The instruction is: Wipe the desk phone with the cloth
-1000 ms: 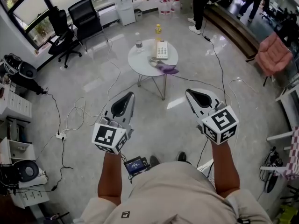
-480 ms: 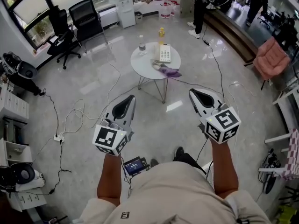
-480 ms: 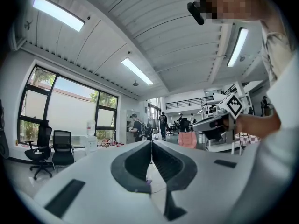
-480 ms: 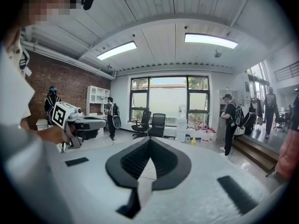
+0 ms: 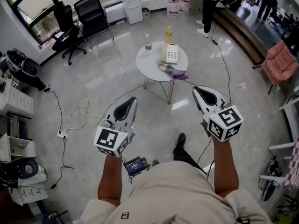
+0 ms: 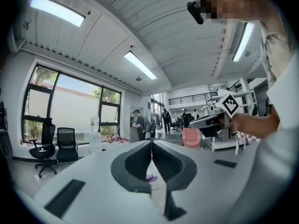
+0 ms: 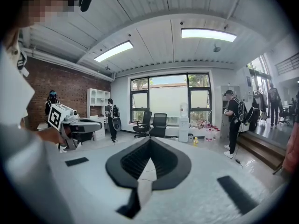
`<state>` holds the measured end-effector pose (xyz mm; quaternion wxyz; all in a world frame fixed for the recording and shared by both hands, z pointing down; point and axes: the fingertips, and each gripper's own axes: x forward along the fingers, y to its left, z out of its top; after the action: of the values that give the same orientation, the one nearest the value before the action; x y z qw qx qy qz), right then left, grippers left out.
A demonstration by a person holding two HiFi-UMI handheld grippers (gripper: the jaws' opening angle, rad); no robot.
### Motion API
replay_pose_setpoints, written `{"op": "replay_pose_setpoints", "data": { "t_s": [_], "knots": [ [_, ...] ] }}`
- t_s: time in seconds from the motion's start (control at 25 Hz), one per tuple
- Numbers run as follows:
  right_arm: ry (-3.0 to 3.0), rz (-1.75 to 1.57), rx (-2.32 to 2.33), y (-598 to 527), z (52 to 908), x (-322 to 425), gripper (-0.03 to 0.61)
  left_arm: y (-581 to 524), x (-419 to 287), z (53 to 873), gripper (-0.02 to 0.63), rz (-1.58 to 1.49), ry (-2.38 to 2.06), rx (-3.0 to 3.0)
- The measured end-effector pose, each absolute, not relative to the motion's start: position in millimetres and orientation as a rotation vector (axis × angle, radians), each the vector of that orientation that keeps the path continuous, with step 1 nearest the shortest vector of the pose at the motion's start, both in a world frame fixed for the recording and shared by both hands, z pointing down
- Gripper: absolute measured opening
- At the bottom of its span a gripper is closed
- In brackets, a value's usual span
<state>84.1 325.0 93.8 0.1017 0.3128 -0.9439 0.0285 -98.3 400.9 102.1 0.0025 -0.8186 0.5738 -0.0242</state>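
A white desk phone (image 5: 170, 53) lies on a small round white table (image 5: 150, 67) ahead of me, with a purple cloth (image 5: 175, 73) at the table's near right edge. My left gripper (image 5: 132, 100) is shut and empty, held level well short of the table. My right gripper (image 5: 197, 89) is also shut and empty, out to the right of the table's legs. A sliver of the purple cloth (image 6: 150, 178) shows between the closed left jaws in the left gripper view. Each gripper view shows the other gripper: the right gripper (image 6: 192, 122) and the left gripper (image 7: 100, 124).
A clear bottle (image 5: 148, 46) stands on the table; a yellow bottle (image 5: 168, 31) is on the floor behind it. Cables and a power strip (image 5: 60, 135) trail over the floor at left. Black office chairs (image 5: 92, 17) stand at back left, a pink chair (image 5: 279, 62) at right, people (image 5: 211, 8) beyond.
The table with phone and cloth has shifted right and slightly down in the head view as I step forward. Both grippers stay shut and have shifted little in the view.
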Motion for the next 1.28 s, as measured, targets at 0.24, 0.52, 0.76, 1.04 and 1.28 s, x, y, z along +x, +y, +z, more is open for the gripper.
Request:
{"op": "replay_pose_setpoints", "data": {
  "t_s": [0.24, 0.52, 0.76, 1.04, 1.28],
  "knots": [
    [-2.818, 0.113, 0.849, 258, 102, 81, -0.006, 340, -91, 107, 0.009, -0.098, 1.854, -2.546],
    [-2.831, 0.156, 0.759, 170, 110, 82, -0.006, 260, -75, 111, 0.009, -0.131, 1.919, -2.531],
    [-2.847, 0.187, 0.693, 108, 119, 87, -0.006, 201, -63, 113, 0.009, -0.171, 1.967, -2.501],
    [-2.877, 0.198, 0.648, 52, 124, 104, -0.006, 141, -39, 114, 0.009, -0.217, 1.977, -2.471],
    [-2.870, 0.223, 0.670, 25, 139, 119, -0.006, 112, -25, 124, 0.009, -0.234, 1.954, -2.499]
  ]
}}
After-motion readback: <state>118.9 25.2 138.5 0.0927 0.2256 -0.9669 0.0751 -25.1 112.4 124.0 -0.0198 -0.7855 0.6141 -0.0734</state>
